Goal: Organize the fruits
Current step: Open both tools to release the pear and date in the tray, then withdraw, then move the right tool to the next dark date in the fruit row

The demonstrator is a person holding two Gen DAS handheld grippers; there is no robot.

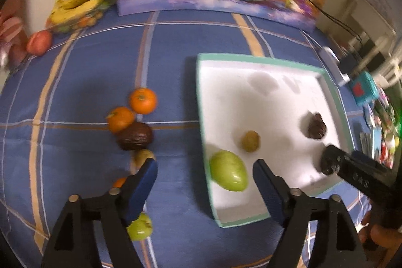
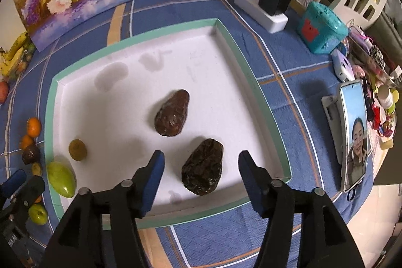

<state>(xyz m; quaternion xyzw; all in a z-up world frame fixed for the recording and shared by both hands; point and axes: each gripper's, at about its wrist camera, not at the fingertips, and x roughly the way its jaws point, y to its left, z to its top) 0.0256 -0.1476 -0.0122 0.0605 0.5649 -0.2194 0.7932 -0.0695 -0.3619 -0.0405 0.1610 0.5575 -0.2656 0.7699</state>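
The left gripper (image 1: pixel 204 173) hangs with its blue-padded fingers (image 1: pixel 142 182) spread wide, touching nothing. Between them lies a smooth green mango (image 1: pixel 228 174) at the near left edge of a shallow white tray with a mint-green rim (image 1: pixel 253 57). Further in sit a small brownish round fruit (image 1: pixel 250 141) and a dark wrinkled avocado (image 1: pixel 316 126). On the blue checked cloth (image 1: pixel 88 92) left of the tray lie two oranges (image 1: pixel 142 101) and another dark avocado (image 1: pixel 135 138).

Inside the tray (image 2: pixel 247 72) are counted two dark avocados (image 2: pixel 172 113), one green mango (image 2: pixel 61 178) and one small brownish fruit (image 2: pixel 78 149); beside it, two oranges (image 1: pixel 142 100) and one green apple (image 2: pixel 37 214).
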